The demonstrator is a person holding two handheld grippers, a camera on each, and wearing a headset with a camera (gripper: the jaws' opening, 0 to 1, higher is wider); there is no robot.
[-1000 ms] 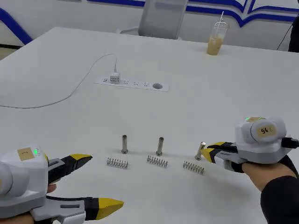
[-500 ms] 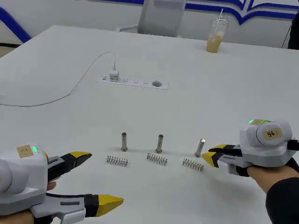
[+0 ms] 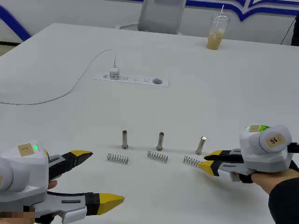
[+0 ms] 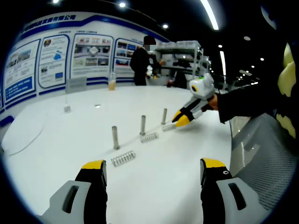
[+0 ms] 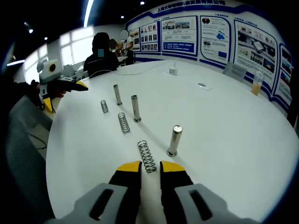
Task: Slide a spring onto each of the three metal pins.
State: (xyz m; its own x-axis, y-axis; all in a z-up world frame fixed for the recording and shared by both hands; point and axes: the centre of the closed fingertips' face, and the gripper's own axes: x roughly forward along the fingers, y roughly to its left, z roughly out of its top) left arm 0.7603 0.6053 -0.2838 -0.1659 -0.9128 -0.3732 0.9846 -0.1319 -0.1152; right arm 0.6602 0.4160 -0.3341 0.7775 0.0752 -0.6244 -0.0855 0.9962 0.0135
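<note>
Three metal pins stand upright in a row on the white table: left pin point(image 3: 124, 139), middle pin point(image 3: 160, 141), right pin point(image 3: 201, 145). A spring lies flat in front of each: left spring point(image 3: 117, 158), middle spring point(image 3: 158, 156), right spring point(image 3: 190, 161). My right gripper point(image 3: 209, 160) is low on the table, narrowly open, its tips at the right spring's point(image 5: 146, 155) near end. The right pin point(image 5: 174, 140) stands just beyond. My left gripper point(image 3: 100, 177) hovers wide open at the near left, with the left spring point(image 4: 123, 158) and left pin point(image 4: 115, 137) ahead of it.
A white power strip point(image 3: 133, 80) with a plug and a trailing cable lies mid-table. An iced drink cup point(image 3: 216, 35) stands at the far right, and a grey chair point(image 3: 161, 16) is behind the table. A person point(image 5: 100, 58) stands in the background.
My right gripper has drawn back from beside the right pin and dropped to the right spring's end. The left gripper has stayed put, still open.
</note>
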